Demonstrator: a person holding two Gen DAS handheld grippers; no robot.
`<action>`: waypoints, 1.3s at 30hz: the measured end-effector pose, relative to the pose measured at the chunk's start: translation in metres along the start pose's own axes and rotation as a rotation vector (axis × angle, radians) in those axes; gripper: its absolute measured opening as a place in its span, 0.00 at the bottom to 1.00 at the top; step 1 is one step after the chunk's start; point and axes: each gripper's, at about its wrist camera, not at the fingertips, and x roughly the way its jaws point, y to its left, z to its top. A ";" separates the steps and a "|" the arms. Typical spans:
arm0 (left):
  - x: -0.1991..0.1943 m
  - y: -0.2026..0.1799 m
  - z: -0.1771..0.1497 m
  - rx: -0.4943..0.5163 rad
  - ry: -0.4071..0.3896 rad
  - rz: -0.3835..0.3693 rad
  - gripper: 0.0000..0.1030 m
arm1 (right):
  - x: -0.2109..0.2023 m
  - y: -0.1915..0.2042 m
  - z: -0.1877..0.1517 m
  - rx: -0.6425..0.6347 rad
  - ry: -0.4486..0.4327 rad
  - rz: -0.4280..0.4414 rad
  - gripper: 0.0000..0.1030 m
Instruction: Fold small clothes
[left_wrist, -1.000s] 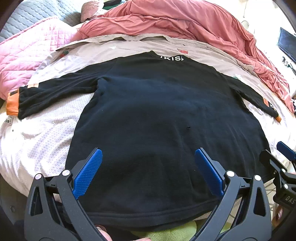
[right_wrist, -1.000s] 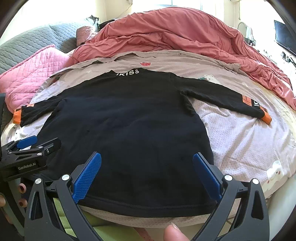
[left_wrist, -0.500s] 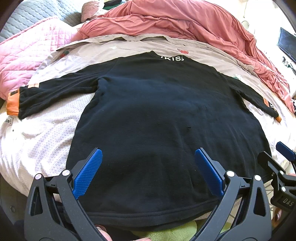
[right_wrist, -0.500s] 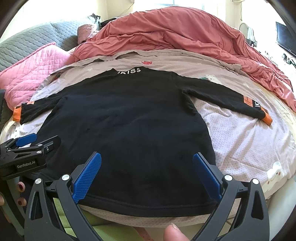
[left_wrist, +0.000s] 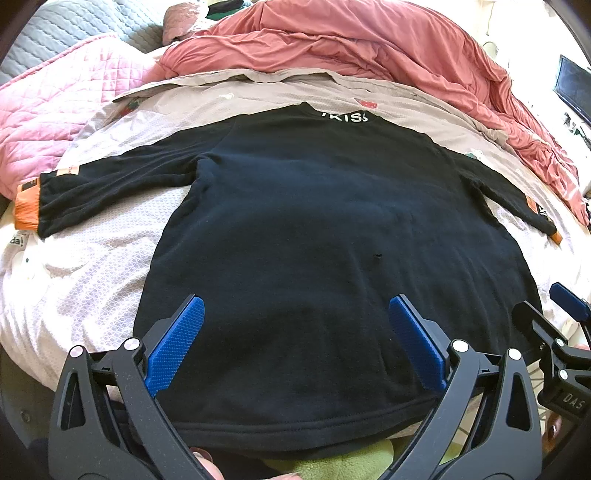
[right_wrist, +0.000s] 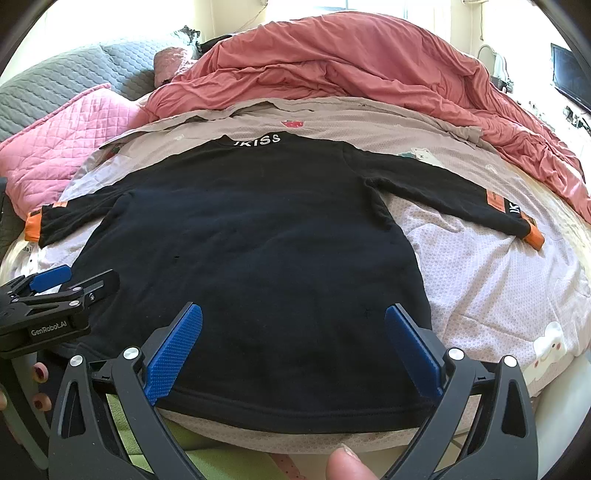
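Observation:
A black long-sleeved top (left_wrist: 325, 229) (right_wrist: 258, 240) lies flat on the bed, back up, both sleeves spread out, orange cuffs (left_wrist: 27, 206) (right_wrist: 533, 236) at the ends and white lettering at the collar. My left gripper (left_wrist: 295, 343) hovers open over the hem's left half, nothing between its blue pads. Over the hem's right half, my right gripper (right_wrist: 293, 343) is open too and holds nothing. Each gripper shows in the other's view: the right one (left_wrist: 554, 325) at the far right edge, the left one (right_wrist: 55, 291) at the far left.
The top rests on a pale patterned bed sheet (right_wrist: 498, 295). A rumpled red duvet (right_wrist: 351, 66) fills the back, a pink quilted pillow (left_wrist: 40, 122) the left, a grey headboard (right_wrist: 55, 85) behind it. Green fabric (left_wrist: 351, 465) lies below the hem. A dark screen (right_wrist: 569, 81) stands far right.
The right wrist view has lifted and pulled back slightly over the second. The left gripper and the top have barely moved. Both grippers stay open.

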 end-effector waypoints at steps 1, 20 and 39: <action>0.000 0.000 0.000 0.001 0.000 0.001 0.91 | 0.000 0.000 0.001 0.000 -0.001 0.000 0.96; -0.001 -0.012 0.008 0.000 -0.006 0.019 0.91 | -0.002 -0.023 0.004 0.037 -0.044 -0.009 0.96; 0.031 -0.044 0.062 0.003 -0.007 0.048 0.91 | 0.019 -0.121 0.033 0.189 -0.077 -0.129 0.96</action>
